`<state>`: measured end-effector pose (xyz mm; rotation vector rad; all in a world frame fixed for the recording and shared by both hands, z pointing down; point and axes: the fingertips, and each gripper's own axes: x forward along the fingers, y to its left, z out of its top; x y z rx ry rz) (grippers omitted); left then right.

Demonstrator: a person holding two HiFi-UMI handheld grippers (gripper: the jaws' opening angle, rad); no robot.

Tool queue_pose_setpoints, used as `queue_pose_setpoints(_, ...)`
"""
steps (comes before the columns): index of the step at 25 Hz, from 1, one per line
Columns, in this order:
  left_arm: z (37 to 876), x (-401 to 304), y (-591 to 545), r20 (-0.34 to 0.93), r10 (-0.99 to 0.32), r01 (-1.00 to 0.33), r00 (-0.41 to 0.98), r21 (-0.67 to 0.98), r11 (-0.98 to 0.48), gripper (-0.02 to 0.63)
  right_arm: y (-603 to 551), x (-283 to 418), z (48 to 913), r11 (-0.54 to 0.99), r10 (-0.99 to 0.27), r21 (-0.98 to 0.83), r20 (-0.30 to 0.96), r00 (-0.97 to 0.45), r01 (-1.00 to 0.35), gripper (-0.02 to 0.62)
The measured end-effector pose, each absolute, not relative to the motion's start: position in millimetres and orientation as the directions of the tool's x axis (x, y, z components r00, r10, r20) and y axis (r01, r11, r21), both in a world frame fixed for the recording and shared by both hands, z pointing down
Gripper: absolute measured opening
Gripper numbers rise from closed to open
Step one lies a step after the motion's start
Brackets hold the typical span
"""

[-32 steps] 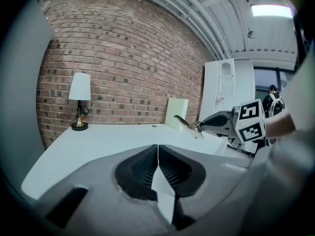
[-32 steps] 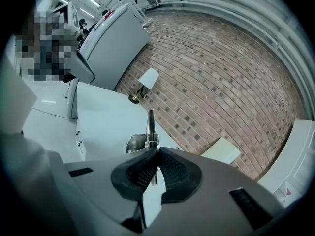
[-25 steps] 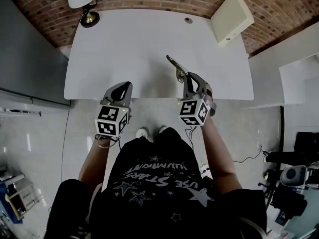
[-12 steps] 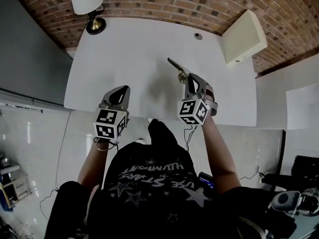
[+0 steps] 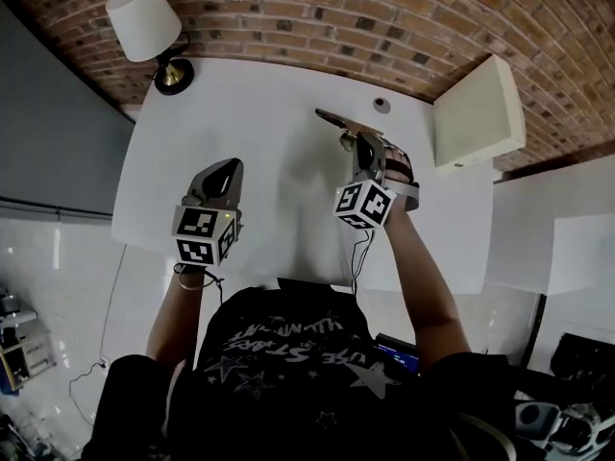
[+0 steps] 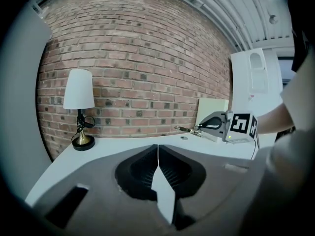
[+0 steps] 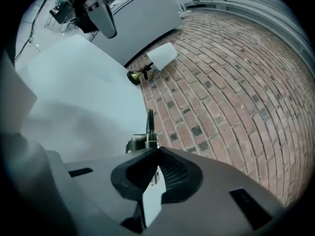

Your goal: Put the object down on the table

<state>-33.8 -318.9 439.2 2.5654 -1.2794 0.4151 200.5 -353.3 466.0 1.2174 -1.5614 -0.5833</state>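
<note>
The right gripper (image 5: 357,144) is clamped on the near end of a slim metal tool (image 5: 332,119). Most of the tool's length sticks out past the jaws toward the brick wall (image 5: 404,17), presumably so the free end can meet the surface first. Seen from the left gripper's side, the tool hangs roughly level and a little above the white counter (image 5: 250,104), not touching it, over the far right part near the back edge. So the setting-down looks not yet done; I'd guess it needs lowering before the jaws let go. The left gripper (image 5: 227,169) is closed on nothing, its jaws pressed together, and it waits over the counter's near left side, well apart from the tool, seemingly just kept out of the way. A lamp (image 5: 144,22) stands in the far left corner and a cream box (image 5: 478,113) sits at the far right, leaving bare surface beneath the tool.
</note>
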Motion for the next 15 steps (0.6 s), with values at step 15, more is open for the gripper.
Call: queue_pose_setpoints(15, 476.0, -21.0, -390.6, 0.473, -0.737, -0.858, 0.483, 0.089, -0.506, 0.021, -484.9, 240.4, 531.9, 0.459, -0.865, 0.845, 0.496, 0.081, -0.276, 0.015)
